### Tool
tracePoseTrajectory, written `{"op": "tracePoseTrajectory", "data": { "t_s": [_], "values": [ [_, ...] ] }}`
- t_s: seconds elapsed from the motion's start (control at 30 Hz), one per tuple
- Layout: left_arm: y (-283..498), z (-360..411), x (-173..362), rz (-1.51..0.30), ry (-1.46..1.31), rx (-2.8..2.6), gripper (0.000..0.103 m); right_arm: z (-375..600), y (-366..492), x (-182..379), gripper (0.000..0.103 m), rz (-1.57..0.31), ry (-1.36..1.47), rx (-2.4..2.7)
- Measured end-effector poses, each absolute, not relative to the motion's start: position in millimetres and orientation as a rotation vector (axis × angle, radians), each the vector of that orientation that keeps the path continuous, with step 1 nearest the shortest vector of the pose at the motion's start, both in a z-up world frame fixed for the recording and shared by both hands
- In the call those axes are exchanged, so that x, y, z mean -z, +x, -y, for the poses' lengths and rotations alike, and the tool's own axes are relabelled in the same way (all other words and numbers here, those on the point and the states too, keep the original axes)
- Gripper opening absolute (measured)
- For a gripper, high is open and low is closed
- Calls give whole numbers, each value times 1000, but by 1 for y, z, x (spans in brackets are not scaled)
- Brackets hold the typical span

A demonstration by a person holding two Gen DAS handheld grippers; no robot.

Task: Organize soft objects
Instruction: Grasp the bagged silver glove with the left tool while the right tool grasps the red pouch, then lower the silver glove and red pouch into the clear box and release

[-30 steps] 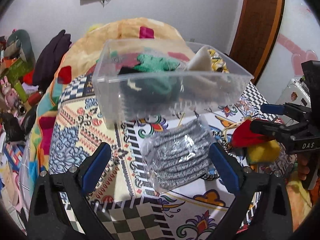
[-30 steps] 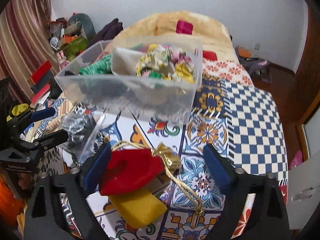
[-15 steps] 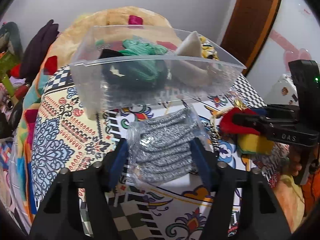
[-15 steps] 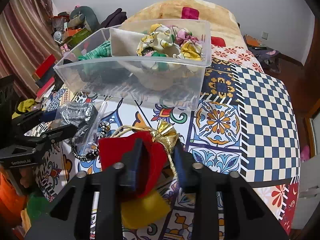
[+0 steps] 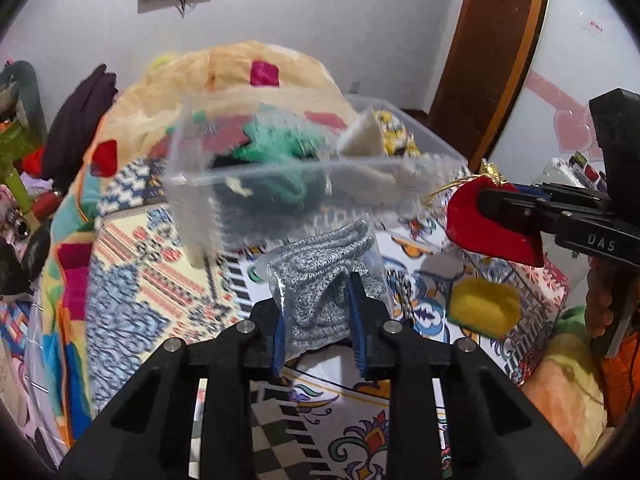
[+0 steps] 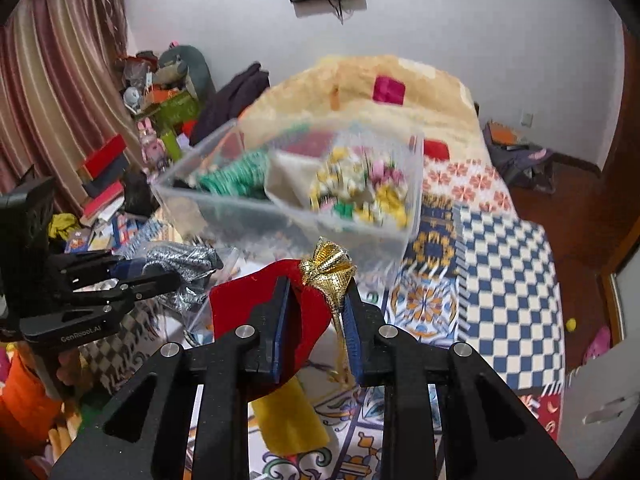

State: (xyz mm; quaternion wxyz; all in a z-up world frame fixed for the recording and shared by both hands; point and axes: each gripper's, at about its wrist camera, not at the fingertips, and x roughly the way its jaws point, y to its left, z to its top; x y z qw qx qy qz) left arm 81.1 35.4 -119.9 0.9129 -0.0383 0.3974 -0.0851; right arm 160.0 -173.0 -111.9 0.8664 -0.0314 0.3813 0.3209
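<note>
Since half a second ago, both grippers have closed further and lifted their loads off the patterned bedspread (image 5: 160, 272).

Left wrist view: the left gripper (image 5: 318, 320) is nearly closed, pinching the bagged grey knit (image 5: 320, 280) at centre frame, just below the clear bin (image 5: 304, 188) in the upper middle. The knit's long axis runs up the frame, its far end pointing at the bin's near wall. I judge the slick plastic could slide between the pads, or that far end could catch the bin's rim if the lift is too low. At right, the right gripper (image 5: 486, 200) holds the red pouch (image 5: 480, 228) above a yellow pouch (image 5: 484, 304) lying on the bedspread.

Right wrist view: the right gripper (image 6: 316, 320) is nearly closed on the red pouch (image 6: 256, 304) at lower centre, its gold bow (image 6: 328, 264) pointing up toward the bin (image 6: 288, 216). Most of the pouch droops left of the jaws, so it could slip free. The gold cord (image 6: 340, 340) dangles and could snag on the rim.
</note>
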Motion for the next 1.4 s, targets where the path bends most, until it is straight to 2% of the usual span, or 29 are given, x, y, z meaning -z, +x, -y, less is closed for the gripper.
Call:
{"op": "tracePoseTrajectory", "data": {
  "t_s": [0.33,0.57,0.87,1.23,1.33,1.4],
  "values": [
    [80,-59,55,-637,-103,130,26,163,175,65,22,-639,-26,-670],
    [103,-64,34,-581,-82,97,26,142,193,48,22,-565,-47,-669],
    [150,-62,62,-667,-35,87,26,113,218,72,22,-589,-105,-687],
    [186,-56,108,-787,-12,90,28,94,241,122,25,-728,-222,-633],
    [186,-55,109,-796,-11,90,30,93,240,123,28,-747,-242,-636],
    [184,-56,107,-799,-16,92,33,95,239,120,39,-756,-236,-639]
  ]
}}
